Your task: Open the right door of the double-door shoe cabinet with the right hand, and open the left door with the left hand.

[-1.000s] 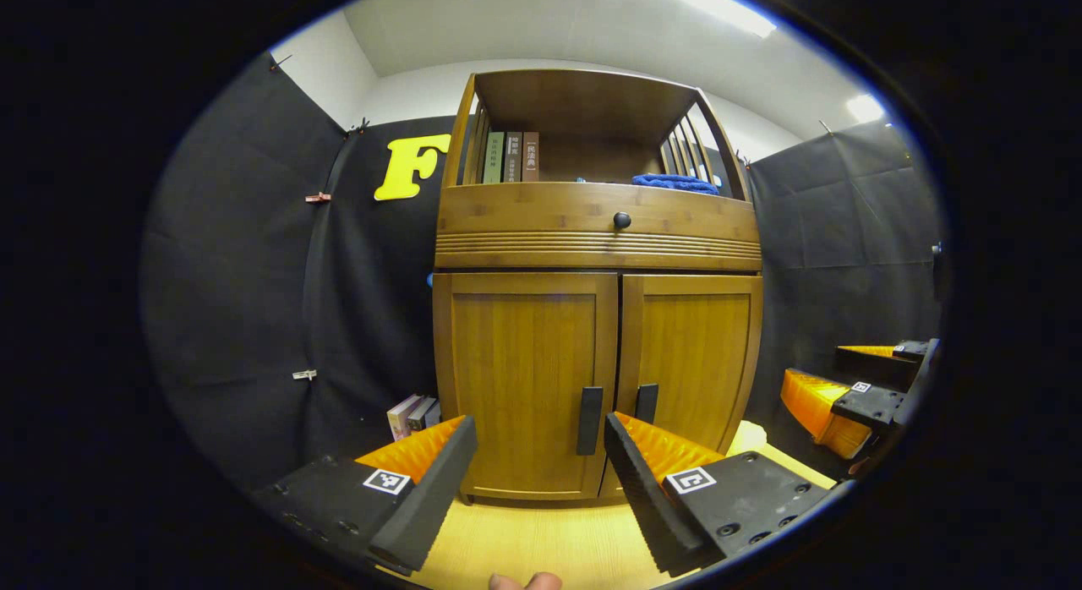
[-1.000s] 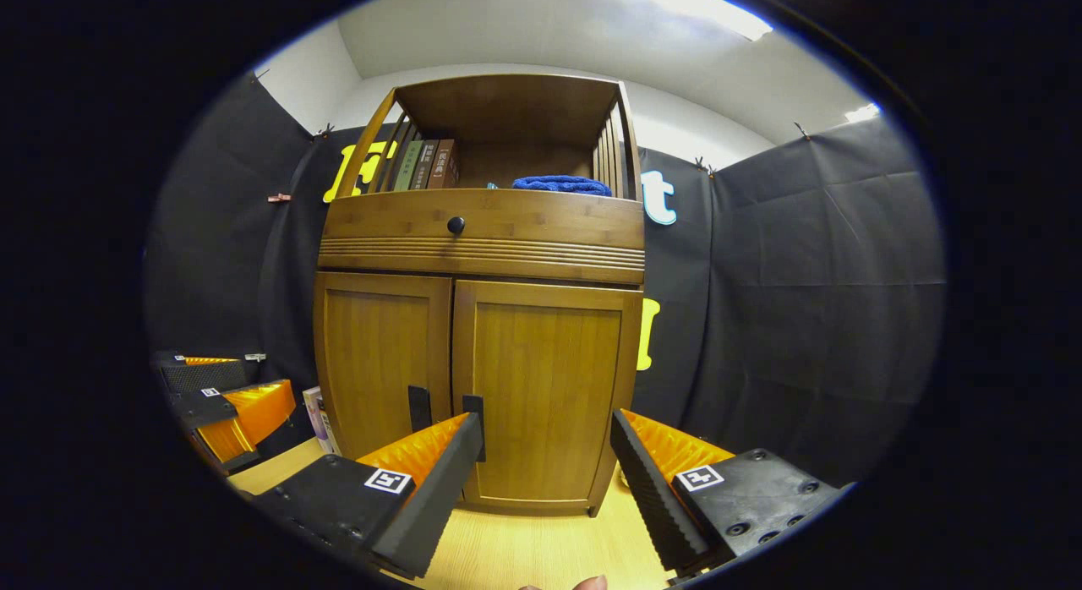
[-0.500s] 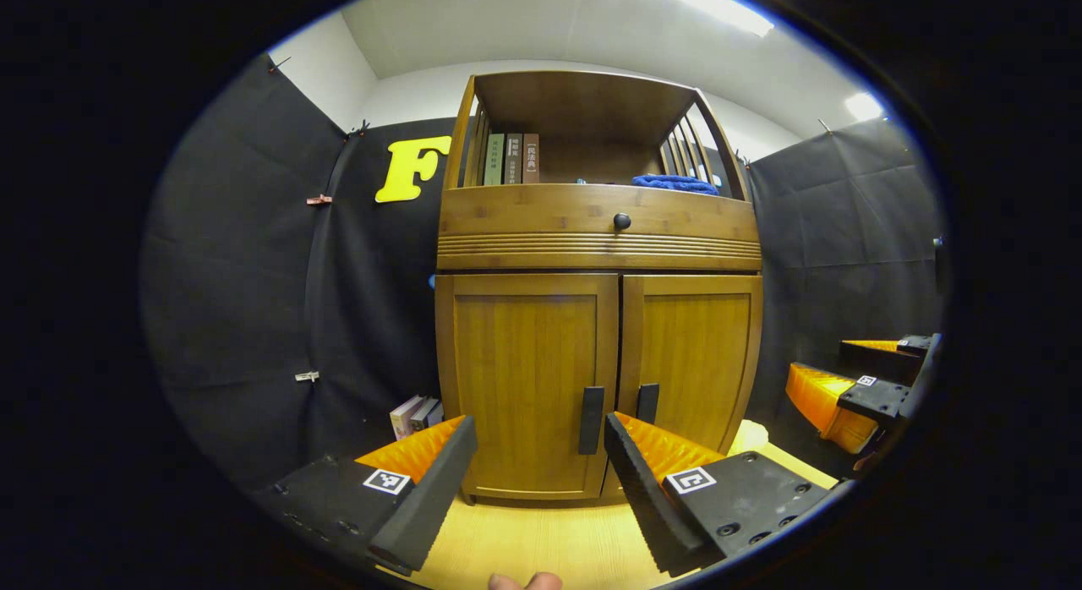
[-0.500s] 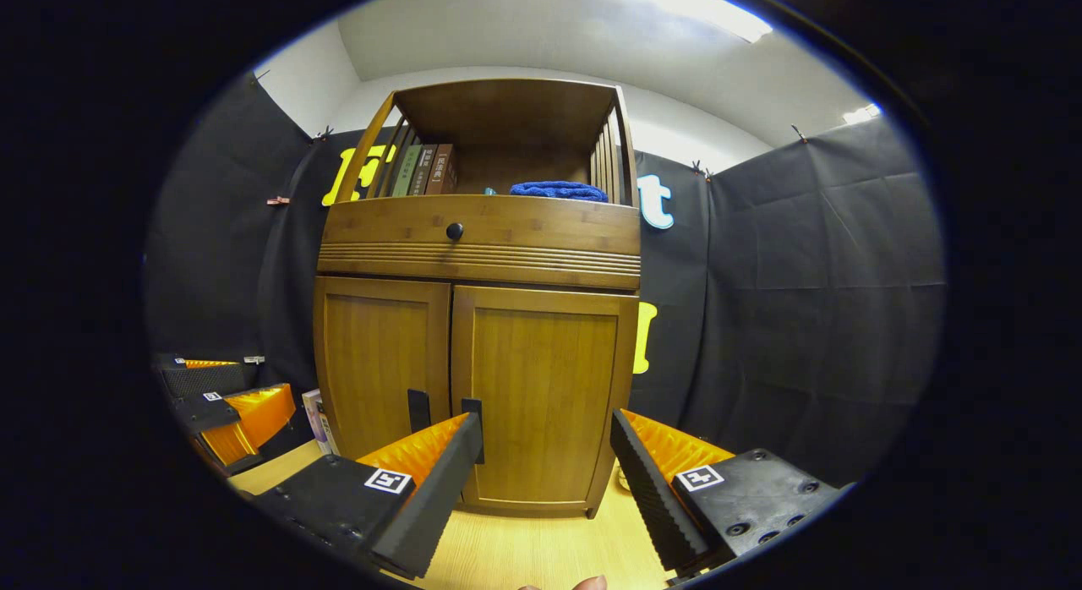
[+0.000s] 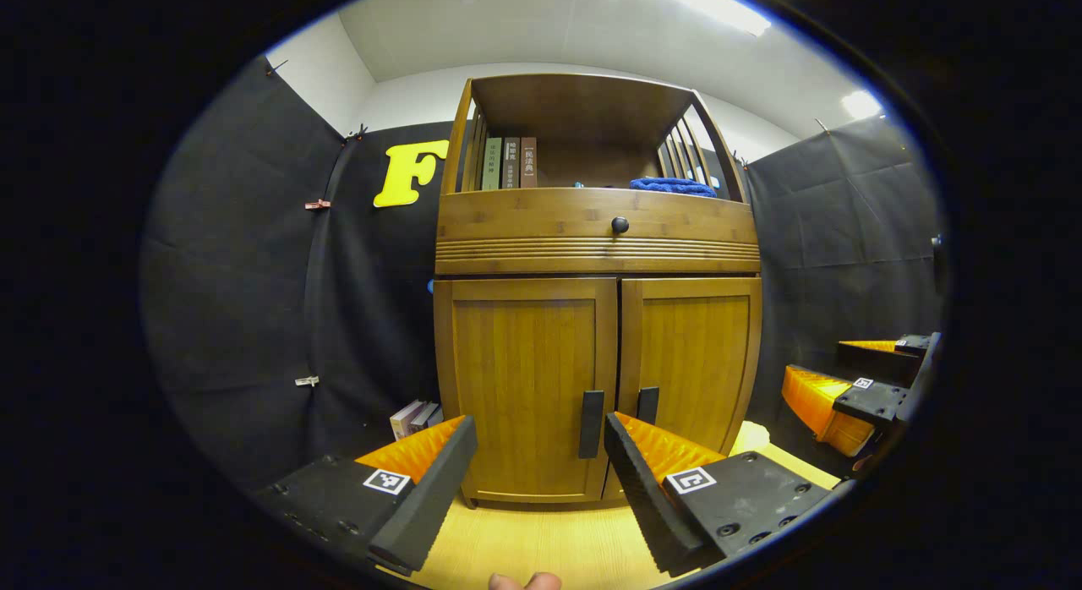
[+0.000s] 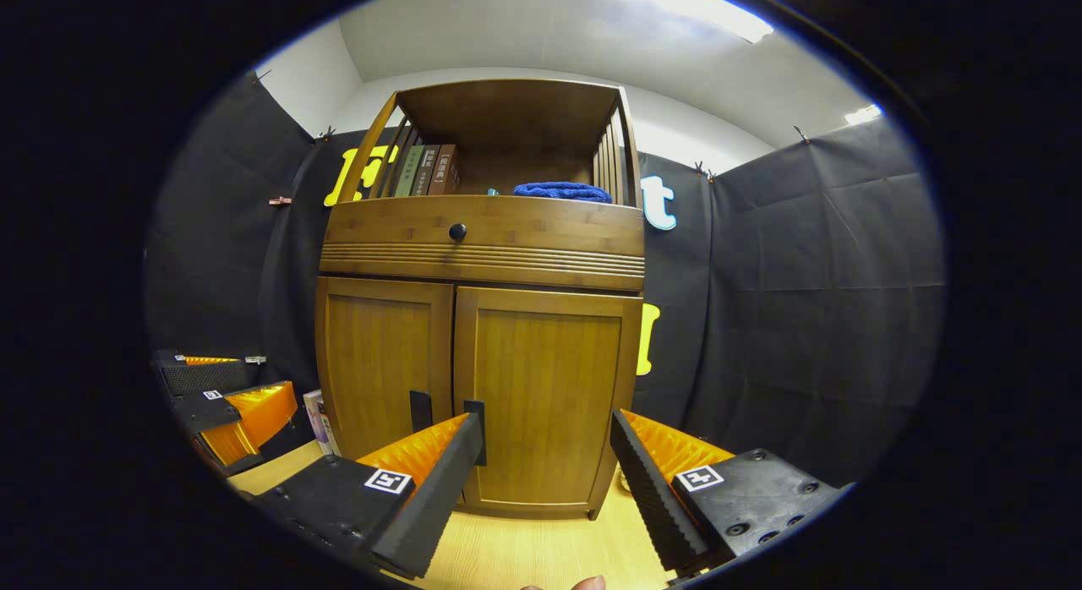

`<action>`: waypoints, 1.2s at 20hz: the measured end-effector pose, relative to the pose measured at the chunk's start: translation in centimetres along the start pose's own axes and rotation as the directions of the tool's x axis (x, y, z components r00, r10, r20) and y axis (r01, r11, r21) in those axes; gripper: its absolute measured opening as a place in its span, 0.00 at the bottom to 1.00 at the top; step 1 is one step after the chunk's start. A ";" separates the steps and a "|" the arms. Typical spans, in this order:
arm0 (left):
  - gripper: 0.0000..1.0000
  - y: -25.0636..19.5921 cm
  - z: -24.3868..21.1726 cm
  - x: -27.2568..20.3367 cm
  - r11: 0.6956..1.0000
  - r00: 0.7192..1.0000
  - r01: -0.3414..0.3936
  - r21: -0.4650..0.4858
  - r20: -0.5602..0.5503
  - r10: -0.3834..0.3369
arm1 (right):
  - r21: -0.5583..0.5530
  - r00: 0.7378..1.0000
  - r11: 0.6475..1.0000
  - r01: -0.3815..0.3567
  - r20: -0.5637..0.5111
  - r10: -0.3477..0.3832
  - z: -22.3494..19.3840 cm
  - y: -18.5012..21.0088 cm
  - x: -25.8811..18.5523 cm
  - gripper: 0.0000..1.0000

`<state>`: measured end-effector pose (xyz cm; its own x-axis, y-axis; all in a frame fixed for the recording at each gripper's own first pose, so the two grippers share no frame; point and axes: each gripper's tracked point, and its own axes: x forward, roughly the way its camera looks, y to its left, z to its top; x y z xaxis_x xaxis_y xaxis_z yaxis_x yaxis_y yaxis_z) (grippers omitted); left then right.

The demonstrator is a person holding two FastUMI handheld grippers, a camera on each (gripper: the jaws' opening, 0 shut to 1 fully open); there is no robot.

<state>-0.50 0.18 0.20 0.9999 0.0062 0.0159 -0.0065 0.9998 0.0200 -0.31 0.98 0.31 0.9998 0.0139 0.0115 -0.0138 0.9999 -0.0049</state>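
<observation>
Left gripper view: the shoe cabinet (image 5: 598,319) stands ahead on the light wooden floor (image 5: 541,543), both doors closed, the left door (image 5: 524,387) and the right door (image 5: 689,362) each with a dark handle near the centre seam. The left gripper (image 5: 541,480) hangs released, fingers spread wide, short of the doors. Right gripper view: the right gripper (image 6: 545,480) is likewise spread, holding nothing, facing the right door; books (image 6: 427,169) and a blue cloth (image 6: 562,191) sit on the upper shelf

Right gripper (image 6: 541,480) jaws wide apart, facing cabinet (image 6: 482,336); both doors closed, nothing held.
</observation>
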 end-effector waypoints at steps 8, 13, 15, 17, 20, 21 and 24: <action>0.94 1.1 -0.3 0.6 1.000 1.000 -0.007 0.009 -0.007 0.007 | 0.025 0.998 0.998 -0.057 -0.016 0.058 -0.7 3.4 5.4 0.97; 0.94 2.5 -0.6 1.6 1.000 1.000 -0.017 0.012 -0.014 0.017 | 0.045 0.994 0.996 -0.078 -0.072 0.081 -4.1 5.6 9.6 0.96; 0.94 3.0 -0.9 2.0 1.000 1.000 -0.017 0.010 -0.017 0.017 | 0.056 0.992 0.995 -0.077 -0.099 0.083 -5.7 6.2 11.6 0.98; 0.94 3.4 -1.1 2.3 1.000 1.000 -0.017 0.012 -0.023 0.018 | 0.065 0.988 0.995 -0.079 -0.127 0.086 -7.6 6.9 13.4 0.98; 0.92 4.2 -1.6 3.0 1.000 0.999 -0.017 0.012 -0.034 0.017 | 0.080 0.983 0.994 -0.074 -0.165 0.086 -10.1 8.0 15.9 0.98; 0.94 4.6 -1.7 3.2 1.000 0.999 -0.018 0.013 -0.037 0.018 | 0.087 0.980 0.994 -0.072 -0.177 0.086 -10.6 8.5 16.6 0.98; 0.94 5.5 -2.2 3.7 1.000 0.999 -0.022 0.011 -0.046 0.022 | 0.098 0.972 0.994 -0.057 -0.221 0.078 -12.6 9.0 18.1 0.85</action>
<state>3.20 5.75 -1.80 0.9991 0.0293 -0.0294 -0.0285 0.9991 0.0301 17.85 10.20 -12.16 0.9734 0.0900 -0.2105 -0.0717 0.9931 0.0928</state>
